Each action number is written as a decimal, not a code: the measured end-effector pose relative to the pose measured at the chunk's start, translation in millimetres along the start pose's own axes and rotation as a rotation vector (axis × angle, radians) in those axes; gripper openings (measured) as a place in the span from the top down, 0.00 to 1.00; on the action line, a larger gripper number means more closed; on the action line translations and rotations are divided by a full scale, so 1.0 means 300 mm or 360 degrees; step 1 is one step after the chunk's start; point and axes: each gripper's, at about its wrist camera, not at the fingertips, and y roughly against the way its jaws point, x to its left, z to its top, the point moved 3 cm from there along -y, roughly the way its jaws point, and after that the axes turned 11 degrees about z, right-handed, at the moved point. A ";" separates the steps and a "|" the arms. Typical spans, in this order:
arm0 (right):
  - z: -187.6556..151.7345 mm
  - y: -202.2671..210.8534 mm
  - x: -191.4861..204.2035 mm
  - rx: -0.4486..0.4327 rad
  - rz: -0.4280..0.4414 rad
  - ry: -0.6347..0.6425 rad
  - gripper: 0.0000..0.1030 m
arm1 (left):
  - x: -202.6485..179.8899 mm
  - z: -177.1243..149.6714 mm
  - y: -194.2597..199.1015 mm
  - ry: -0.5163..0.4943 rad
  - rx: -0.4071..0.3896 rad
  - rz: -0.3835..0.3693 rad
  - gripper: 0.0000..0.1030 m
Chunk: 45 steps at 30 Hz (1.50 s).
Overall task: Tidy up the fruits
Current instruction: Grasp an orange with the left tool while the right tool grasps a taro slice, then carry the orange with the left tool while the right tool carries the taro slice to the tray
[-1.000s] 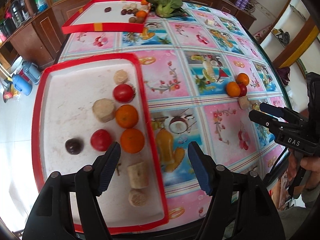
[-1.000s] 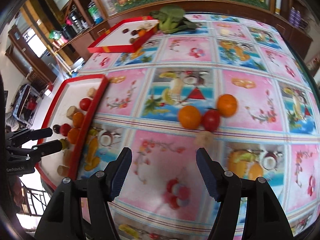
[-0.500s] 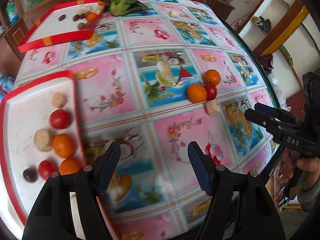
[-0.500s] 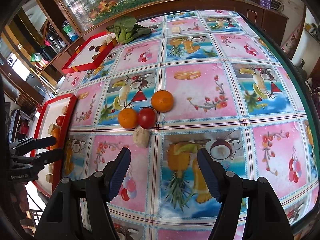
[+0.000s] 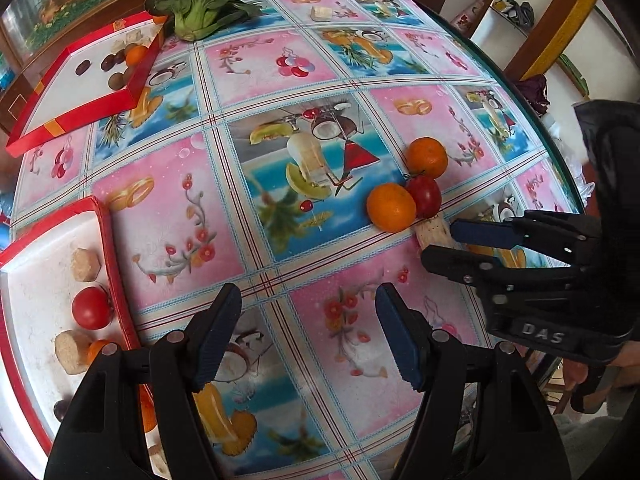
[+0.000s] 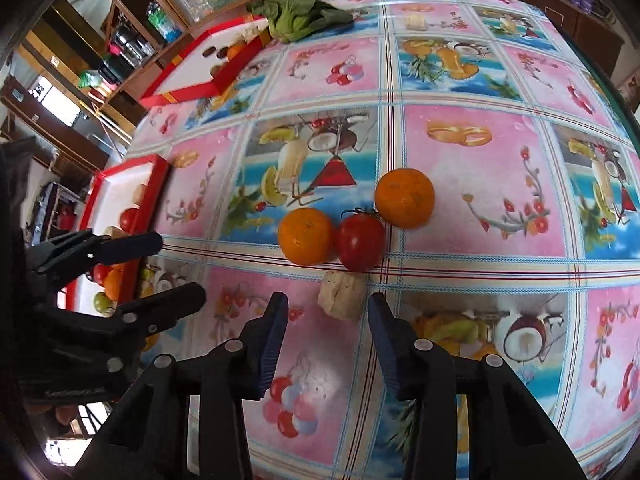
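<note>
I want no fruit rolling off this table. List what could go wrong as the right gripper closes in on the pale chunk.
1. The right gripper is closing with the pale chunk just ahead of its fingers, not yet gripped; it may pinch only an edge and drop it.
2. The chunk sits against the tomato, with two oranges alongside; a nudge could set them rolling.

Table (image 6: 460, 160) — oranges (image 6: 306, 236), trays (image 6: 158, 182)
</note>
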 end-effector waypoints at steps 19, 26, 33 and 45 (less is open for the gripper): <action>-0.058 0.138 -0.193 -0.0094 -0.0007 -0.0196 0.74 | -0.209 0.145 -0.122 -0.0321 0.0024 -0.0053 0.36; -0.066 0.164 -0.203 -0.0119 -0.0029 -0.0189 0.74 | -0.221 0.152 -0.137 -0.0285 0.0045 -0.0150 0.68; -0.080 0.157 -0.168 -0.0118 -0.0022 -0.0148 0.74 | -0.201 0.102 -0.124 -0.0161 0.0076 -0.0166 0.68; -0.101 0.129 -0.093 -0.0097 0.0029 -0.0074 0.74 | -0.156 -0.037 -0.065 -0.0093 0.0116 -0.0043 0.68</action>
